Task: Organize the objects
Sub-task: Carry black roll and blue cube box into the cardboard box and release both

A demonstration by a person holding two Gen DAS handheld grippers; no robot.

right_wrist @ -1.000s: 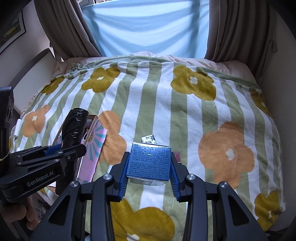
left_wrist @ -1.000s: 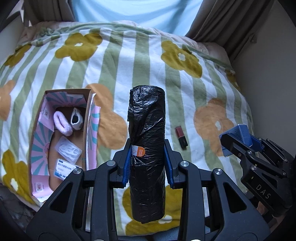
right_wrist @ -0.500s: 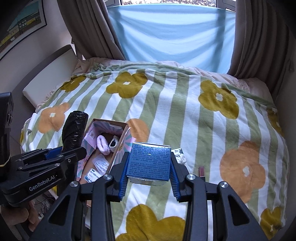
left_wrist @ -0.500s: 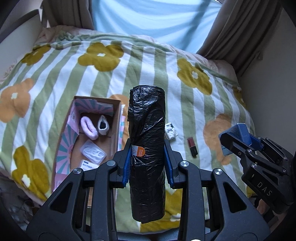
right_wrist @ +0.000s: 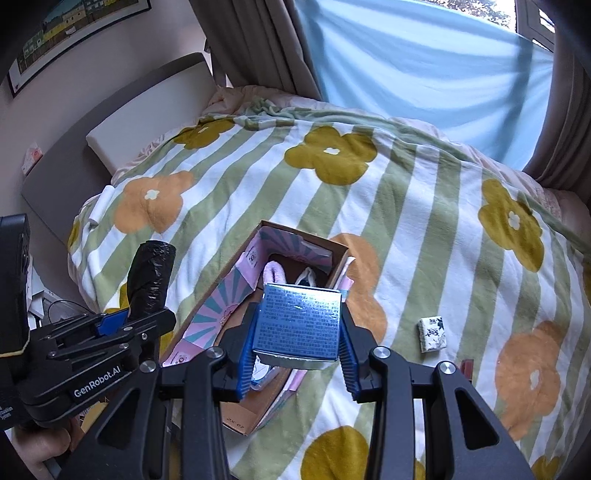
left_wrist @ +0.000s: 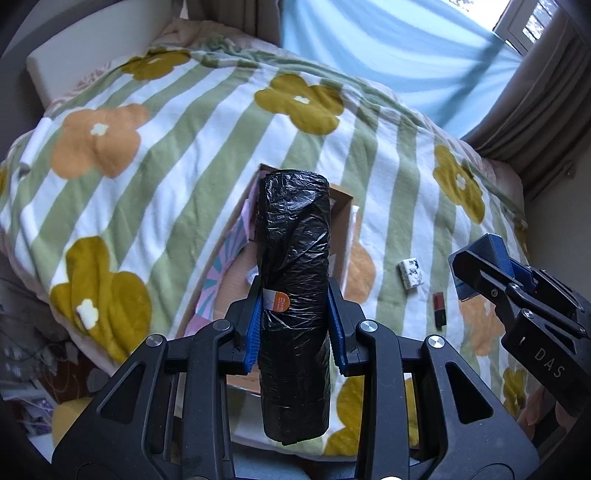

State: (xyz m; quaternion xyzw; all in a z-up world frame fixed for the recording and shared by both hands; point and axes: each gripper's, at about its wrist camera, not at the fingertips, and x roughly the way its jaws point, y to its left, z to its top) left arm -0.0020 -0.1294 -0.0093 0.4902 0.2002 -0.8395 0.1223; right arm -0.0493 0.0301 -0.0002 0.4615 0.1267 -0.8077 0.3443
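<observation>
Jaws tight on black roll (left_wrist: 293,280) and blue box (right_wrist: 300,323).

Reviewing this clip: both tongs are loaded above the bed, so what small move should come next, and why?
Probably lower the left tongs, shut on the black plastic bag roll, into the open cardboard box. The roll already hangs over the box, which holds earlier items; the right tongs grip a blue carton beside it.

A bed blanket (right_wrist: 424,206) with green stripes and yellow and orange flowers fills the view, with a pale blue curtain (right_wrist: 406,62) at twelve o'clock, brown drapes (right_wrist: 255,40) beside it, and a framed picture (right_wrist: 70,33) at ten o'clock.
</observation>
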